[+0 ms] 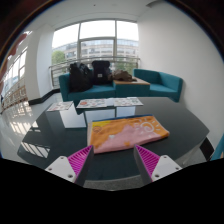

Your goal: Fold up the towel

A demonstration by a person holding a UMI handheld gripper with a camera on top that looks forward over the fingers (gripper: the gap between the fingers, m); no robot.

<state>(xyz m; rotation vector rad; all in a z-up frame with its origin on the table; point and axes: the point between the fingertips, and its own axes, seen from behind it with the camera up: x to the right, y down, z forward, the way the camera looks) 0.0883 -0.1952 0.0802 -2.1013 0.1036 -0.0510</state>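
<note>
Fingers (112, 160) are standing wide apart, the two pink pads (79, 160) facing each other across an open gap with nothing gripped between them. They are hovering over the near part of a dark glossy bench (60, 128), whose surface is catching reflections of the windows.

Just ahead of the fingers, the towel (127, 133) is lying flat on the bench, apart from both pads. It is showing as a folded rectangle in orange and pink, with a paler strip running along its near edge and a thin light border round the rest. It is sitting slightly askew, its far corner pointing toward the sofa side of the room.

Beyond the towel, across a stretch of bare bench, a row of flat printed sheets (108, 102) is lying along the far edge, pale with small coloured patches; what is printed on them is too small to tell.

Farther back, a teal sofa (160, 86) is wrapping around the far side. On its seat, toward the window, two dark bags (88, 74) are standing side by side, both appearing closed, so whatever they are holding cannot be seen. Beside them a small brownish heap (123, 75) is resting on the cushion; I cannot tell what it is.

Behind everything, large windows (98, 42) are letting in daylight, and a pale building is showing through the glass.
</note>
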